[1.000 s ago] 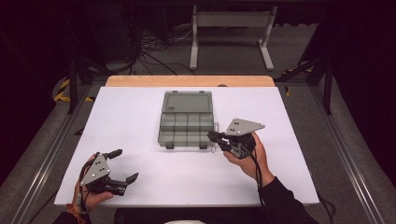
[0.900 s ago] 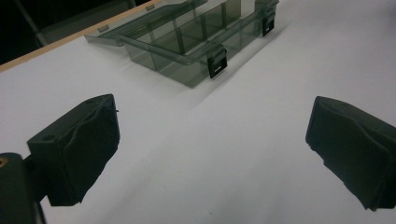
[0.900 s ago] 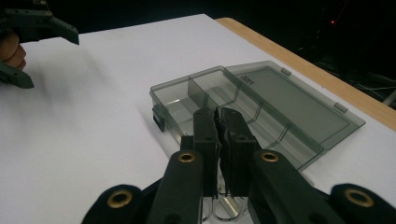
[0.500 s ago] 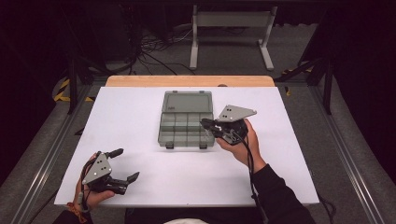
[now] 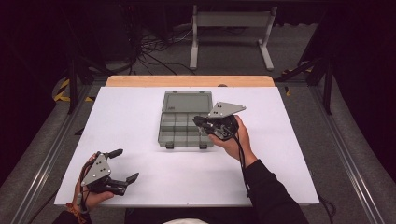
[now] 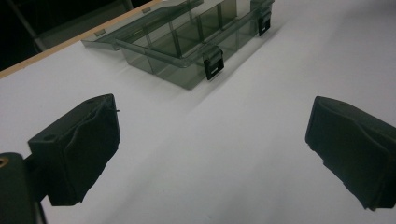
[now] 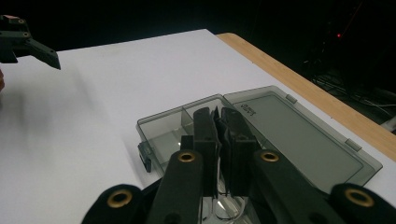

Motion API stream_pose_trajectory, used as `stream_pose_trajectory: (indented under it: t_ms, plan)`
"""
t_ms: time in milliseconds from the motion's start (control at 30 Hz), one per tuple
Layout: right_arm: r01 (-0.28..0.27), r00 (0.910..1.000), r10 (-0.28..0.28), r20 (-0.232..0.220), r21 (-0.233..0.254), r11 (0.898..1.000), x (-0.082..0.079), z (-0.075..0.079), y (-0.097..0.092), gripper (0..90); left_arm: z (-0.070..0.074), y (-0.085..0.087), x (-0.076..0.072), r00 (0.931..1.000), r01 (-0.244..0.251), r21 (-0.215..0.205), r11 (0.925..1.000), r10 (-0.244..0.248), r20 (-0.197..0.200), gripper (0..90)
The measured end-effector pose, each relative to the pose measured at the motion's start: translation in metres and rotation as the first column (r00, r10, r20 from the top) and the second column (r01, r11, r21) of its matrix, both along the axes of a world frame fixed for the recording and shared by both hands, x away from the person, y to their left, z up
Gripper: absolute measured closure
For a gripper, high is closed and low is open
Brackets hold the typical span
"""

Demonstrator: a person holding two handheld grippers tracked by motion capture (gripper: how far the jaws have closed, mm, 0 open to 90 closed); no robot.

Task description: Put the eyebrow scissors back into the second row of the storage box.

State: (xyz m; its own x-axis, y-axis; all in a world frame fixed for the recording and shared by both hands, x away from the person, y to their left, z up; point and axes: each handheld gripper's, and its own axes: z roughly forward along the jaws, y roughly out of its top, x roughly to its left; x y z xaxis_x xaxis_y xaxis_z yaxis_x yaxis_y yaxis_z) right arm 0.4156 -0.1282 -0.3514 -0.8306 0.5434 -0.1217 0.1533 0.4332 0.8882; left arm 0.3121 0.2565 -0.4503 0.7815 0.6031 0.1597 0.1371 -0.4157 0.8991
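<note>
A smoky clear compartment box (image 5: 184,122) lies open in the middle of the white table (image 5: 140,112), lid folded flat toward the far edge. My right gripper (image 5: 196,122) hovers over the box's right compartments, pointing left, jaws shut. In the right gripper view the right gripper (image 7: 218,114) has its pads pressed together above the box (image 7: 289,135), and I make out nothing held between them. My left gripper (image 5: 127,164) rests at the near left of the table, jaws wide open and empty. From the left gripper view the left gripper (image 6: 212,144) frames bare table, with the box (image 6: 196,42) farther off.
Two black latches (image 6: 214,70) sit on the box's near wall. A wooden strip (image 5: 189,80) runs along the table's far edge. The left gripper (image 7: 28,44) appears far off in the right gripper view. A metal stand and cables sit on the floor behind.
The right hand has carried its shut gripper leftward and slightly farther away, from beside the box's right edge to over its right compartments. The left gripper has stayed put.
</note>
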Motion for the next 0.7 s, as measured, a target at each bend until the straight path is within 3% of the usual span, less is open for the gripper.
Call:
stream_pose_trajectory:
  t_ms: [133,700]
  plan:
    - [-0.004,1.0,0.004,-0.004,-0.016,1.0,0.006,-0.005,0.005,86.4,-0.001,0.0,0.002,1.0,-0.005,-0.013,0.9999,0.005,-0.005,3.8]
    - [-0.006,0.9996,0.004,-0.028,-0.086,0.996,0.021,-0.025,0.023,86.4,-0.001,-0.002,0.001,0.9999,0.008,0.009,0.9999,-0.008,-0.008,3.6]
